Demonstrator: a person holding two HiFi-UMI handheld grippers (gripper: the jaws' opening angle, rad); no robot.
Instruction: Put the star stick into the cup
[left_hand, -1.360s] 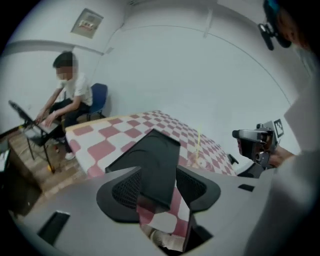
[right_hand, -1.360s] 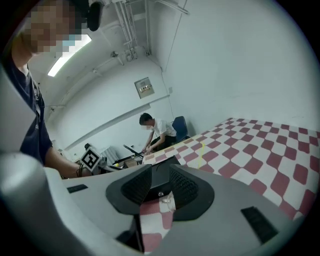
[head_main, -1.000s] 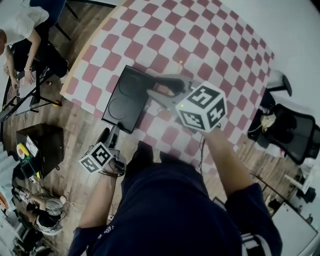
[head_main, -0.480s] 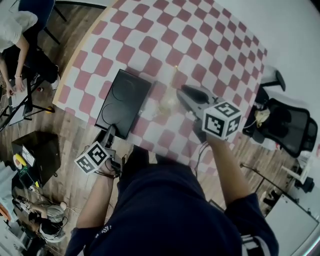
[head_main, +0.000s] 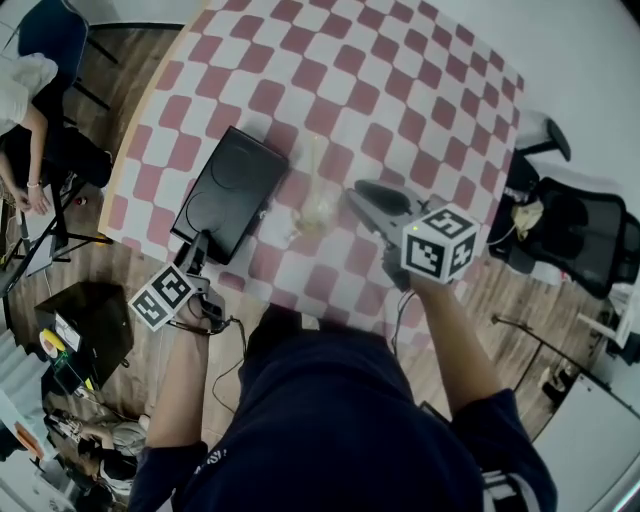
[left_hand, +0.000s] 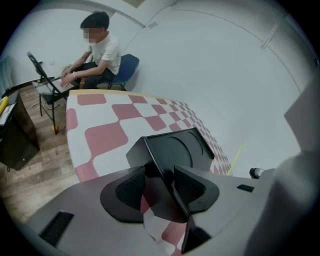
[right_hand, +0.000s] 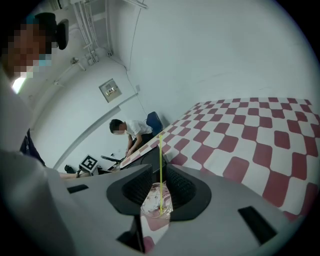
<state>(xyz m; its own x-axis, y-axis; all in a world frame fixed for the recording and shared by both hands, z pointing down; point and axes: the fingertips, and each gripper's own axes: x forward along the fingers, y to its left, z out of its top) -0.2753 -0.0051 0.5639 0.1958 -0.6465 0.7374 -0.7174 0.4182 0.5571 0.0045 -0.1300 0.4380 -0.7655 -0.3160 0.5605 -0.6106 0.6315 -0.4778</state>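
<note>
A clear plastic cup (head_main: 315, 212) stands on the checkered table (head_main: 400, 90), just right of a black tray (head_main: 225, 195). The thin yellow star stick (head_main: 315, 165) stands upright in it. My right gripper (head_main: 362, 195) hangs just right of the cup. In the right gripper view the cup (right_hand: 159, 204) and stick (right_hand: 160, 170) show through the gap of the right gripper (right_hand: 159, 176). Its jaws have just been closing, and the pads are not pressing on anything. My left gripper (head_main: 200, 248) is at the tray's near edge. Its jaws have also been closing, with only the tray's corner (left_hand: 180, 147) in the gap.
A person (left_hand: 97, 50) sits at a stand beyond the table's far left corner. A black office chair (head_main: 570, 235) is on the right. A dark cabinet (head_main: 85, 320) stands on the wood floor at the left. The holder's own body fills the lower middle of the head view.
My right gripper has drawn back from over the cup toward the right, which uncovers the cup with the stick in it. The left gripper has slid left along the tray's near edge.
</note>
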